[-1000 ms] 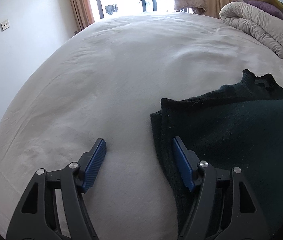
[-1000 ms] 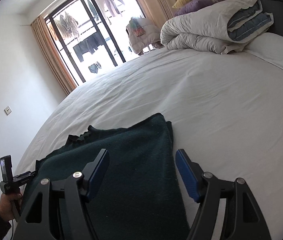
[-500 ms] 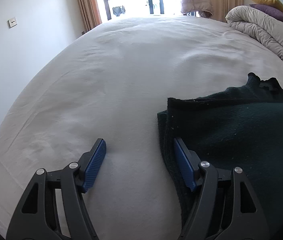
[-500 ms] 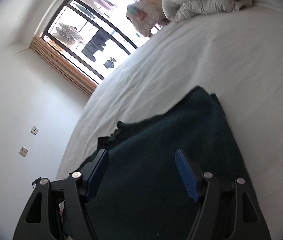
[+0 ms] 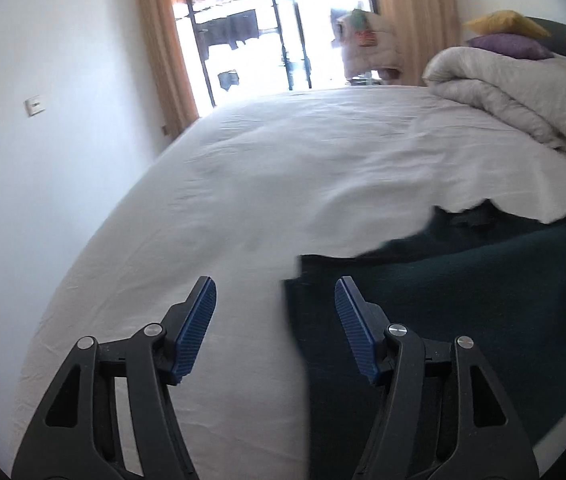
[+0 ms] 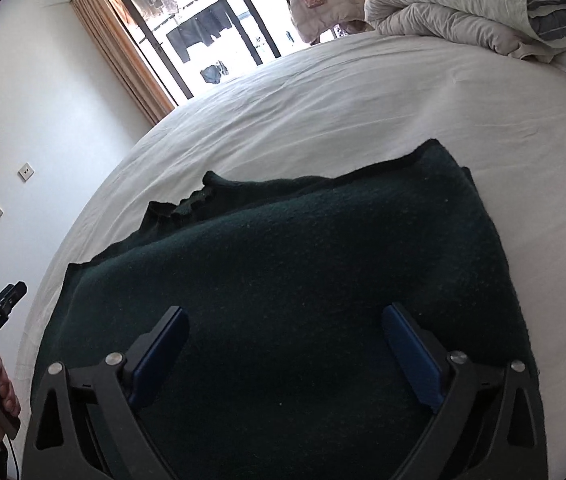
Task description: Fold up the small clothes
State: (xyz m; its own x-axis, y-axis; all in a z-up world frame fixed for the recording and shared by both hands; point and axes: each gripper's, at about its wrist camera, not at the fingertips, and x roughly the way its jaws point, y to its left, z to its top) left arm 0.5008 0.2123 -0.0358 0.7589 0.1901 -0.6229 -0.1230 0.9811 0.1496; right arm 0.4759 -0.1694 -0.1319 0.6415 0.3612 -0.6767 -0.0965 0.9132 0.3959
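A white-sheeted bed (image 6: 363,92) is filling both views, with a glazed balcony door (image 5: 267,28) at 12 o'clock. A rolled duvet (image 6: 463,8) is lying at 2 o'clock. A dark green garment (image 6: 303,264) is lying flat, partly folded, on the sheet. The right gripper (image 6: 283,352) is hovering above it, jaws wide apart, holding nothing. The left gripper (image 5: 275,324) is straddling its left edge, jaws spread, empty.
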